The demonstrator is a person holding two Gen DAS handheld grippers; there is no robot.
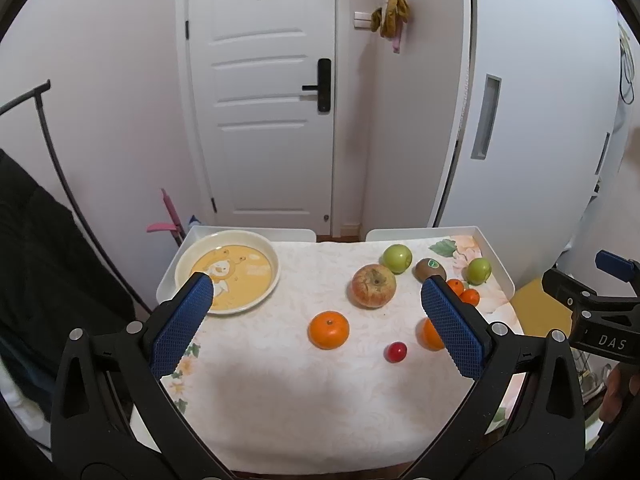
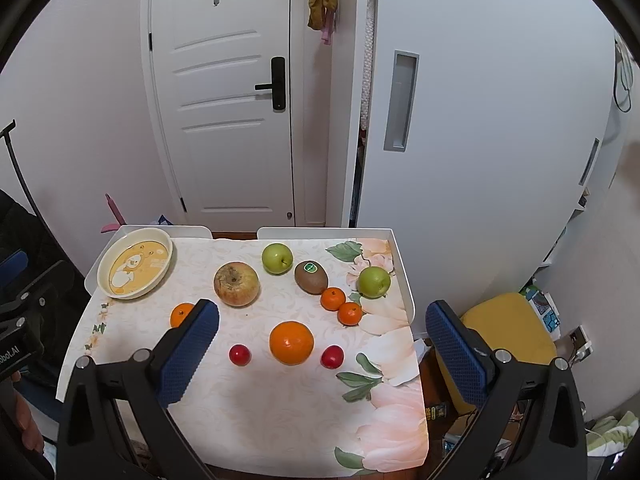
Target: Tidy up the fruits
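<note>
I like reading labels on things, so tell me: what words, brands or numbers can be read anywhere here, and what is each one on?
"DAS": white letters on the black body of the right claw, seen at the edge of the left view.
"obot.AI": cut off at the picture's edge, on the black body of the left claw.
Green sticker on the kiwi: too small to read.
Print beside the bear on the yellow plate: too blurred to read.

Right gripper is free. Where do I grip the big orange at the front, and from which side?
Grip the big orange across its widest middle, coming down from above and slightly from the front. It is round and sits alone, with a red fruit apart on its left and another on its right, so close the fingers front to back. The right gripper is already open wide.
</note>
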